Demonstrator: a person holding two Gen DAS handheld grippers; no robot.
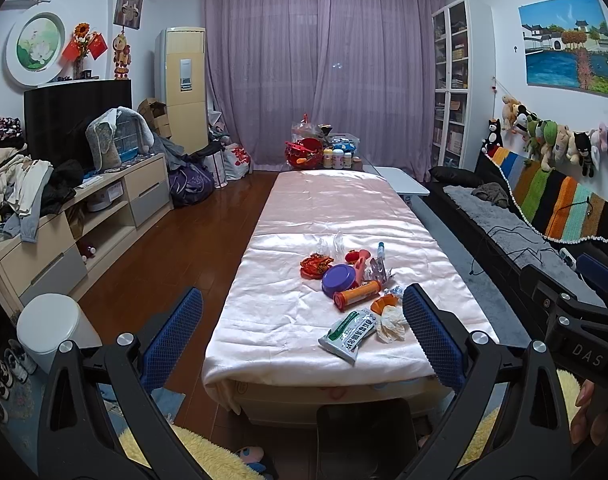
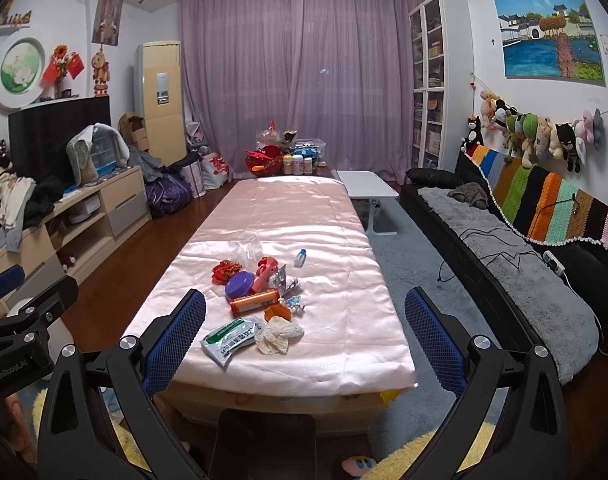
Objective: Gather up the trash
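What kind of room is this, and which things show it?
Most likely a living room in a home: a black television on a low cabinet, a sofa under a striped blanket, and a bookcase beside the purple curtain.

we hold our left gripper [image 1: 304,332] and right gripper [image 2: 305,334] side by side, level and pointing forward, both with jaws spread wide and nothing between the blue pads [image 2: 175,338].

Dim, cool indoor light. Faint daylight glows through the far curtain [image 1: 323,64] and sheens on the cloth [image 2: 288,216]. Sharp centre; fisheye bends edges, corners vignette black; shadows soft.
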